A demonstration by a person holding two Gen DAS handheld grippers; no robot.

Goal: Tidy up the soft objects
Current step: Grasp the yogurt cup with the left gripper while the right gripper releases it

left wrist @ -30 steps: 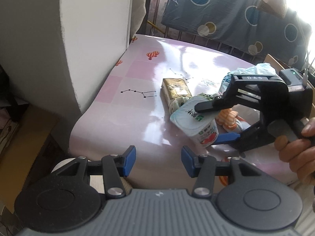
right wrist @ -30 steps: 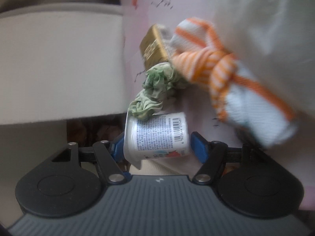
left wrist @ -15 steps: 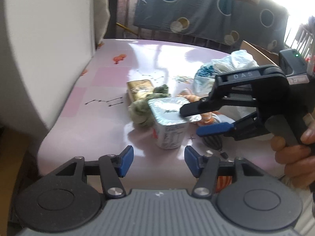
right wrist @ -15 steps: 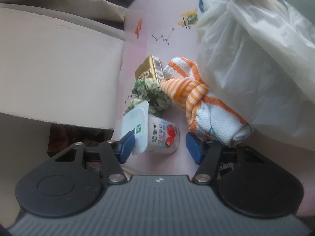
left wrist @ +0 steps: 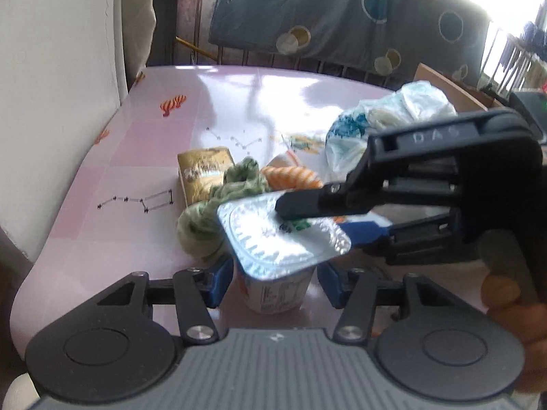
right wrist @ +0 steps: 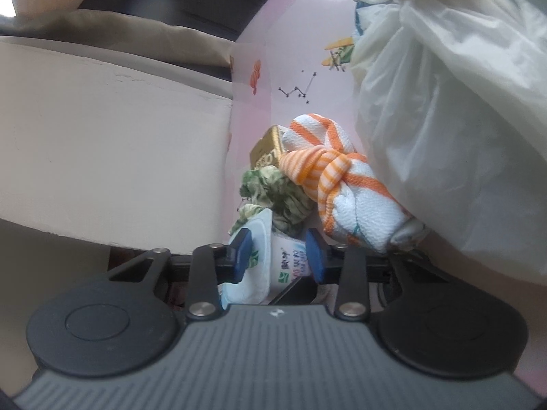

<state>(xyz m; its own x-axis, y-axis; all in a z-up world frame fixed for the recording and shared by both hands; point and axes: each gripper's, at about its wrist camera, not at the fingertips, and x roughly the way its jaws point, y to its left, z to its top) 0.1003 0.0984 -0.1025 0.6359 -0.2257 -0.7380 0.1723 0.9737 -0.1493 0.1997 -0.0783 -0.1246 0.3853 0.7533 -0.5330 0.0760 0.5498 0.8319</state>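
A white yogurt cup [left wrist: 280, 266] with a foil lid stands upright near the table's front edge. My left gripper [left wrist: 271, 282] is open with its blue pads on either side of the cup, apart from it. My right gripper [right wrist: 278, 254] is shut on the yogurt cup [right wrist: 283, 263], one finger on the lid and one under the rim; it also shows in the left wrist view [left wrist: 328, 218]. Behind the cup lie a green scrunchie [left wrist: 218, 212], a knotted orange-and-white cloth [right wrist: 338, 184] and a gold box [left wrist: 205, 171].
The pink patterned table [left wrist: 136, 157] has a white wall panel [left wrist: 61, 68] at its left edge. A white plastic bag [right wrist: 444, 119] with soft contents fills the right side. A blue curtain [left wrist: 342, 10] hangs beyond the far edge.
The right gripper has closed on the yogurt cup, and the cup now stands between the left gripper's pads. The left gripper moved forward toward the cup.
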